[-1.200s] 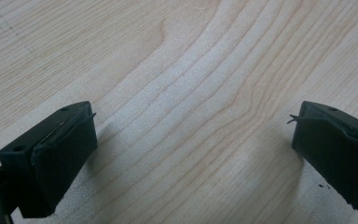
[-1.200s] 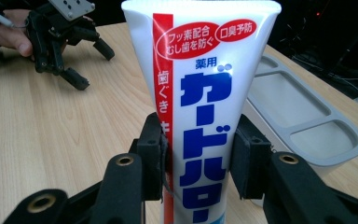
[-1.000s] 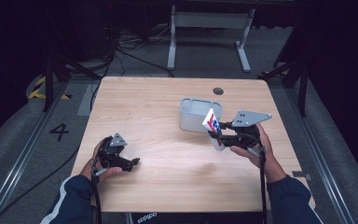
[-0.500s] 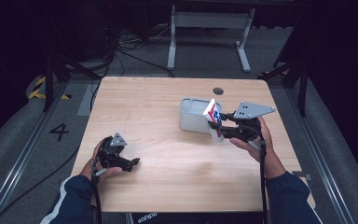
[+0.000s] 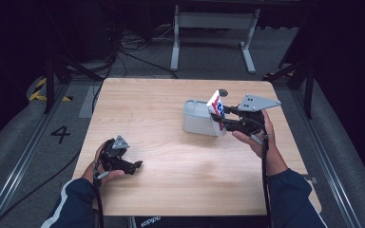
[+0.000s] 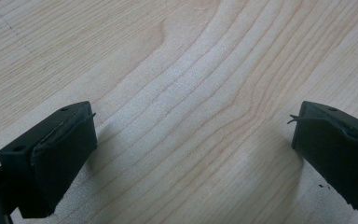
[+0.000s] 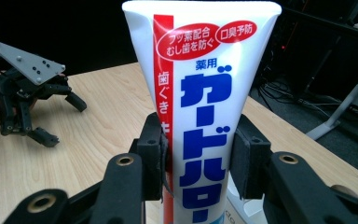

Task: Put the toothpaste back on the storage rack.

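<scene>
A white toothpaste tube (image 7: 200, 93) with red and blue print stands upright between the jaws of my right gripper (image 7: 198, 156), which is shut on it. In the high view the tube (image 5: 216, 104) is held over the right end of a grey metal bin (image 5: 197, 118) by that right gripper (image 5: 222, 119). My left gripper (image 5: 137, 165) rests low near the table's front left, open, with bare wood between its pads (image 6: 60, 154). The same left gripper (image 7: 51, 116) appears far off in the right gripper view.
The wooden table (image 5: 161, 142) has free room in its middle and front. A small dark round hole (image 5: 223, 91) sits near the back edge behind the bin. Off the table are dark floor, cables and a metal stand (image 5: 214, 28).
My right gripper has carried the toothpaste tube leftward and up toward the bin's right end. The left gripper has stayed put.
</scene>
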`<state>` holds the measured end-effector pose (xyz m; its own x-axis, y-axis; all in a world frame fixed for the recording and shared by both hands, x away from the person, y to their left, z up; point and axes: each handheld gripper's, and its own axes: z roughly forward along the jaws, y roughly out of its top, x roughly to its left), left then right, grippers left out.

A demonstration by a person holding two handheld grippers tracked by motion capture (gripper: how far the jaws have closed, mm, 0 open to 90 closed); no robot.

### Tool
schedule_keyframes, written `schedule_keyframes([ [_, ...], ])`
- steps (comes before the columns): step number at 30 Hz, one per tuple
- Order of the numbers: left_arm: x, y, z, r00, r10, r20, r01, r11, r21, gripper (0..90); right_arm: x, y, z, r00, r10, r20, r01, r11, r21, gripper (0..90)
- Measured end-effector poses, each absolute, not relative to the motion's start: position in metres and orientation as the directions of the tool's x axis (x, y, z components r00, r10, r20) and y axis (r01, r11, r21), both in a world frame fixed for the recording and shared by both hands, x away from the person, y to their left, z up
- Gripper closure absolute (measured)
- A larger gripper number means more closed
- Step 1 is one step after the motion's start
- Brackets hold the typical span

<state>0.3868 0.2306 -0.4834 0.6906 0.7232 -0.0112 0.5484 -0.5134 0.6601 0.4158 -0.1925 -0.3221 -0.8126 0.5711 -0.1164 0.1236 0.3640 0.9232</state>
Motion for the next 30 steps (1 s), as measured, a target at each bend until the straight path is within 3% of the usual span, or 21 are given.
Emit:
schedule_keyframes([
  [30, 0.387, 0.231, -0.483, 0.689, 0.725, -0.009, 0.549, -0.513, 0.660, 0.1, 0.455, -0.170, -0.305, -0.779, 0.619, -0.103, 0.137, 0.328, 0.935, 62.1],
])
